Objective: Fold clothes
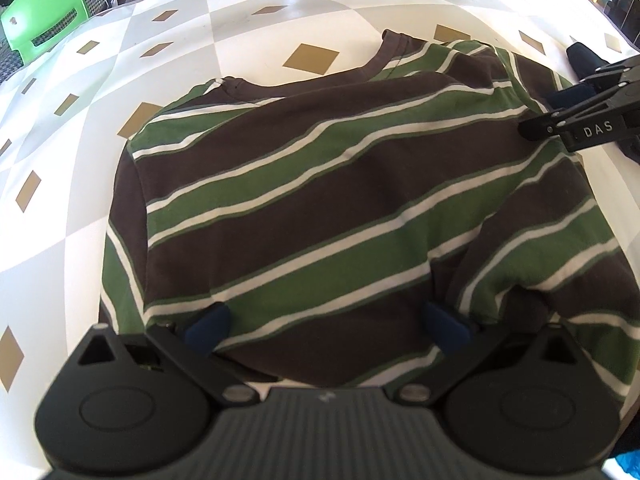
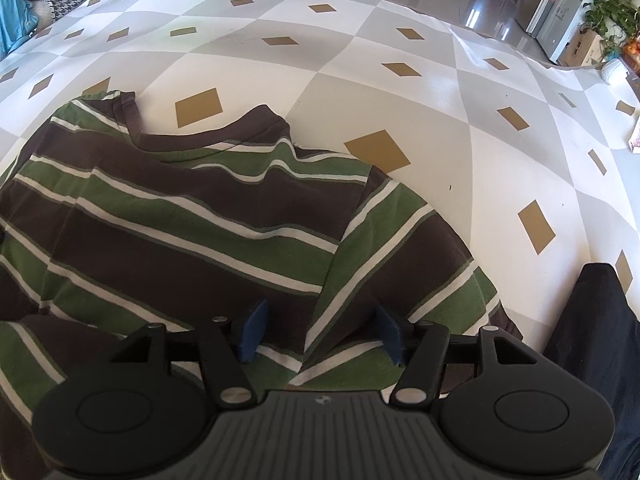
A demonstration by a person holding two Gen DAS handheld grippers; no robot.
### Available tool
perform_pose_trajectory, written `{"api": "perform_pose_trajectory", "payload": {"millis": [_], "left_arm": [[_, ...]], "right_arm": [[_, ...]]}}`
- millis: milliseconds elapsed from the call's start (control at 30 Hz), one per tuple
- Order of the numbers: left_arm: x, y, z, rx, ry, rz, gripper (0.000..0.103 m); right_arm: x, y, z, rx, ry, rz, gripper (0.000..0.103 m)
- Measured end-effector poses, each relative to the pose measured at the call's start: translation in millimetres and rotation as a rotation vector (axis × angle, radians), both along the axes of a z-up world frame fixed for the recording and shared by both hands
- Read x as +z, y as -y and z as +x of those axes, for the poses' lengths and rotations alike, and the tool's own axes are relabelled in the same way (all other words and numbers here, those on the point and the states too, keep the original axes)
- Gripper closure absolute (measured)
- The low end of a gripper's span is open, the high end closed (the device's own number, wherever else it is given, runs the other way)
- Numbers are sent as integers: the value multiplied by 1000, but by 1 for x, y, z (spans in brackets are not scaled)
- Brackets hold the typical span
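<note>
Striped shirt lies partly folded on the diamond-pattern worktop, collar at the far side, sleeve doubled over at right. Left hand-held gripper has fingers spread wide over the near hem, nothing pinched. Right hand-held gripper also spread, straddling the sleeve fold at the near edge. Risk: closing on only the top layer would drag it and undo the fold; uneven pull between the two sides could skew the stripes. Dark garment just beside could snag.
</note>
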State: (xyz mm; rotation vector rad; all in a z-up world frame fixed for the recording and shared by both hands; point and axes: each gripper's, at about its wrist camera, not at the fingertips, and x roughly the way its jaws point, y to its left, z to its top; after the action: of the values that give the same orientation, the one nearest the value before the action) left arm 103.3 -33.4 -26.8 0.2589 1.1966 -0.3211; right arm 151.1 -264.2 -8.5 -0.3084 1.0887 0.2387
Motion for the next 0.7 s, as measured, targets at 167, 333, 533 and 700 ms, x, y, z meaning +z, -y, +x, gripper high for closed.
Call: {"api": "perform_pose_trajectory", "payload": {"millis": [167, 333, 533, 700], "left_arm": [[1, 0, -2, 21, 14, -4, 0], [-1, 2, -3, 26, 23, -4, 0], [-2, 4, -4, 25, 33, 0, 0], [-1, 2, -8, 31, 38, 4, 0]], "right_arm": [[0, -2, -3, 2, 2, -1, 45], [-1, -3, -3, 10, -3, -4, 45], [-1, -6, -6, 23, -5, -13, 44], [0, -10, -8, 42, -33, -25, 44]]}}
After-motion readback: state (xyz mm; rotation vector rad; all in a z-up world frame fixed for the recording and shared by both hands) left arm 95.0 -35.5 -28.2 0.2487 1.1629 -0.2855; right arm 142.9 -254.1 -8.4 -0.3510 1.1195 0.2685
